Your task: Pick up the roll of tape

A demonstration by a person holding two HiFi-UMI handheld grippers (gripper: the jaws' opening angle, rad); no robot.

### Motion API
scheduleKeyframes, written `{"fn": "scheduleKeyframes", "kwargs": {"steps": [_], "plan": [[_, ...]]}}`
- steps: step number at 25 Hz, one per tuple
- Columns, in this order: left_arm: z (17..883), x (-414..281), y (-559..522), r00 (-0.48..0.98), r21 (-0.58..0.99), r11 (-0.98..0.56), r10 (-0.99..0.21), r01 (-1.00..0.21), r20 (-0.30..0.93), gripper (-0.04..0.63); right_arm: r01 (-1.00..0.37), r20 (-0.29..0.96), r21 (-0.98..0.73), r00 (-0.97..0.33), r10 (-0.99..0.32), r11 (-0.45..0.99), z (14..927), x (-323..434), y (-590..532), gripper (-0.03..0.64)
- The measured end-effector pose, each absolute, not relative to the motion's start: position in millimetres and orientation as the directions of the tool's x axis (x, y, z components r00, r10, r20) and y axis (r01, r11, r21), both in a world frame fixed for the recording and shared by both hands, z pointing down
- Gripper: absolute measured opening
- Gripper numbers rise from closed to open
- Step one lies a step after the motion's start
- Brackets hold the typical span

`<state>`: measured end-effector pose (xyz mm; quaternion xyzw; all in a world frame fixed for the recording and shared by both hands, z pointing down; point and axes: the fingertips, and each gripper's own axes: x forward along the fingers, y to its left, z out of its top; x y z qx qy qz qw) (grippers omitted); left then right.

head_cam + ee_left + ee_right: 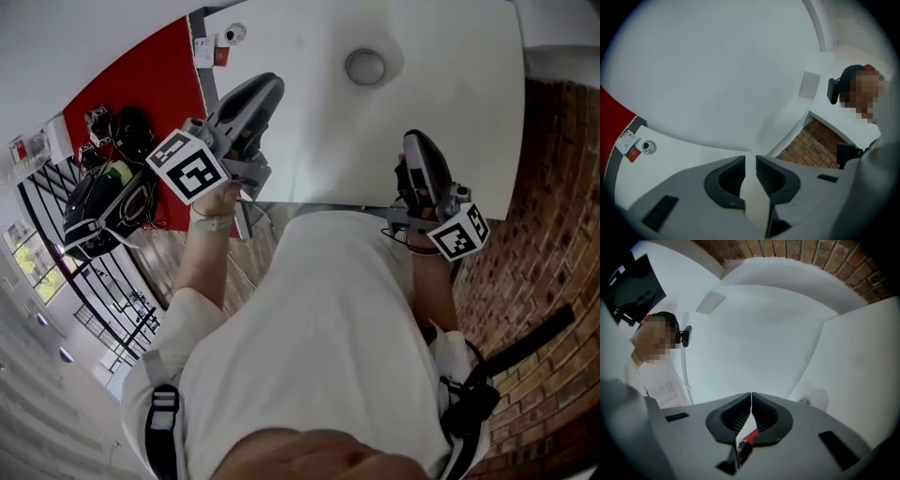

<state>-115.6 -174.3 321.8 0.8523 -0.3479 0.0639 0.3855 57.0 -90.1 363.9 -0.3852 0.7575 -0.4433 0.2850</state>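
Spread the barely parted, empty left gripper (750, 161) wider, then straddle the rim of the roll of tape (365, 67) on the white table (469, 112); keep the closed right gripper (751, 401) clear.

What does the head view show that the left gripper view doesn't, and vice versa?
Only the head view: the tape on the table, and the right hand-held gripper. Only the left gripper view: the slim, empty gap between its jaws, and a head-worn camera. Both: the left hand-held gripper, red floor, brick.
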Motion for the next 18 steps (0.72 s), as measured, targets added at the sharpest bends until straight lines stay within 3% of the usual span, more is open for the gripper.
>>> {"fn": "scheduleKeyframes", "kwargs": {"steps": [18], "plan": [[471, -52, -230, 0.676, 0.464, -0.526, -0.338, -0.713, 0.655, 0.134, -0.291, -0.016, -0.944, -0.431, -0.902, 0.156, 460, 100, -99, 0.023]]}}
